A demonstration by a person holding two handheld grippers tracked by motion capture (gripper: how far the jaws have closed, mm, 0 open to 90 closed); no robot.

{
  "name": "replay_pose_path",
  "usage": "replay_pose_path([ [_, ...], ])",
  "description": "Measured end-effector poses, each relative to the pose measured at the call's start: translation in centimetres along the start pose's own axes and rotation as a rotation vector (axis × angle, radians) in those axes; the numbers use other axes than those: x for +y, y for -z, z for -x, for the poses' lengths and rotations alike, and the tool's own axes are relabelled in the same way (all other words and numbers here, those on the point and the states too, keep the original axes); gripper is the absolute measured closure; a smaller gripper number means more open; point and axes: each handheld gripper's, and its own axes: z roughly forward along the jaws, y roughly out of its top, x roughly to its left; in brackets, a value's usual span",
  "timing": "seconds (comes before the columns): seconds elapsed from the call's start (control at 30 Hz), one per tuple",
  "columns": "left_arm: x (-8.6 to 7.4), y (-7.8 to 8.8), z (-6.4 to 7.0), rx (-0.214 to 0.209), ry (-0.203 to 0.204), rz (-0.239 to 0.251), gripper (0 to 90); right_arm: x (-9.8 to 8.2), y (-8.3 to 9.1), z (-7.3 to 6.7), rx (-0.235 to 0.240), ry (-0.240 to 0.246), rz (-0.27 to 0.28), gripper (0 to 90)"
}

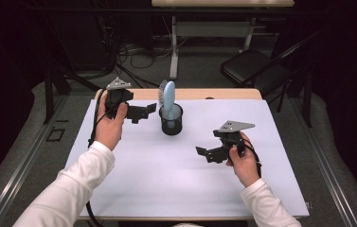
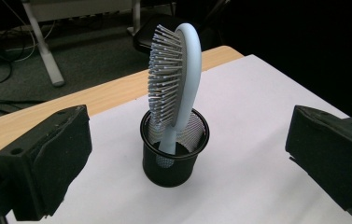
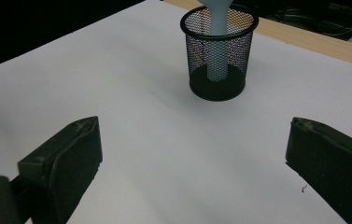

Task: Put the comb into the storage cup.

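A pale blue hairbrush (image 1: 167,100) (image 2: 179,70) stands handle-down in a black mesh cup (image 1: 171,120) (image 2: 173,154) (image 3: 219,56) near the back middle of the white sheet. The bristles face left in the left gripper view. My left gripper (image 1: 144,112) (image 2: 187,163) hovers just left of the cup, open, its jaws wide with nothing between them. Farther forward and to the right, my right gripper (image 1: 208,153) (image 3: 197,163) is open over bare sheet, pointing toward the cup.
The white sheet (image 1: 176,179) covers a wooden table (image 1: 223,93) whose back edge shows behind the cup. A black folding chair (image 1: 256,66) and another table's legs (image 1: 174,47) stand on the floor beyond.
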Motion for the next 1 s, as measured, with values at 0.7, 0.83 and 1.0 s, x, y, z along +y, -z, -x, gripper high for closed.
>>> replay_pose_path([
  [0.7,-2.9,2.6,0.0,-0.080,-0.032,-0.014,0.6,0.1,2.6,-1.0,-0.042,0.053,-0.022,3.5],
  [0.83,-3.4,3.6,-0.5,-0.079,-0.024,0.004,0.6,0.0,3.4,-1.0,-0.062,0.060,-0.021,3.5],
  [1.0,-3.8,5.1,-1.2,-0.071,-0.007,0.003,0.6,-0.1,4.5,-0.9,-0.082,0.047,-0.019,3.5],
])
